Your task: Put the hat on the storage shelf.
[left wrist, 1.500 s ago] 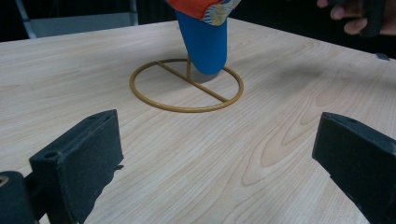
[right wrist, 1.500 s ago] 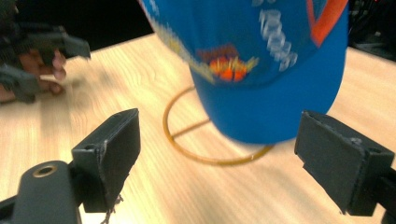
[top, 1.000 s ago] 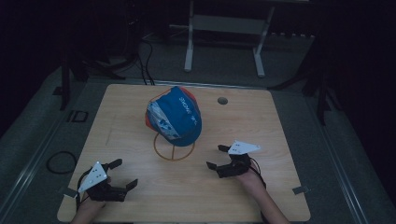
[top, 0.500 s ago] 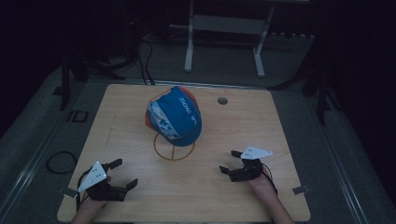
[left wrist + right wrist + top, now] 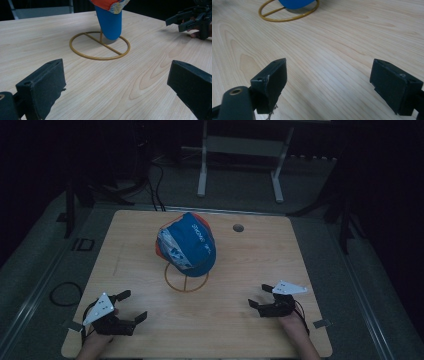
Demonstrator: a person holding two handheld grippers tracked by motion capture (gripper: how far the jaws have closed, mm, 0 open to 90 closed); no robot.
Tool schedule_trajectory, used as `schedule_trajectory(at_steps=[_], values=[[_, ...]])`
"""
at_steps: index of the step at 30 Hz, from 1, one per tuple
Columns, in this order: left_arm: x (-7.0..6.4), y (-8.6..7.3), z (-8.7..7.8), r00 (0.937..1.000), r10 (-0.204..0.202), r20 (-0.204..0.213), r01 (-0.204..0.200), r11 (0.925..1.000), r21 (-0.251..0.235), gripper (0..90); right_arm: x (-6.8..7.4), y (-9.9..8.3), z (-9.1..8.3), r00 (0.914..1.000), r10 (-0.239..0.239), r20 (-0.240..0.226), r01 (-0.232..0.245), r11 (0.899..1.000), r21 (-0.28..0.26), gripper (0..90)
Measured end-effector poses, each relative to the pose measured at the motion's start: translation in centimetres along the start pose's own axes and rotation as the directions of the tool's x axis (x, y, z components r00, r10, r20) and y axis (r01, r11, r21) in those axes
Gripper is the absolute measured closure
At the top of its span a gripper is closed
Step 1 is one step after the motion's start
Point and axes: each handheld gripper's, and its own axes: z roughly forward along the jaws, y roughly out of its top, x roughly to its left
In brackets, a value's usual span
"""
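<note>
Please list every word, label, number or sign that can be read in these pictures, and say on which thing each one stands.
White lettering on the crown of the blue cap: too small and blurred to read.
White and blue printed panel on the side of the cap: a pattern, no readable text.
Wooden table, gold wire stand, left tool, right tool: no text seen.

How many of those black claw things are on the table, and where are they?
2. The left gripper is near the table's front left corner, the right gripper near its front right; both are open and empty. The cap on its stand sits between them, farther back.
</note>
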Motion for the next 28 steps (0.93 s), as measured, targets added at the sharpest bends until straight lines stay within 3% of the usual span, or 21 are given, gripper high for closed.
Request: schedule_trajectory(at_steps=[9,13,28], values=[[0.1,0.0,0.0,1.0000,0.001,-0.005,-0.001,1.0000,-0.001,1.9,-1.0,-0.7,-1.2,0.9987,0.020,0.046,-0.019,1.000,-0.012,14.2],[0.1,0.0,-0.1,1.0000,0.001,-0.005,-0.001,1.0000,-0.001,1.9,-1.4,-0.9,-1.4,0.9980,0.038,0.051,-0.037,0.999,-0.023,14.2],[-0.1,-0.1,0.1,1.0000,0.003,-0.007,-0.003,1.0000,0.006,1.9,-1.5,-0.9,-1.3,0.9976,0.038,0.058,-0.036,0.999,-0.031,14.3]])
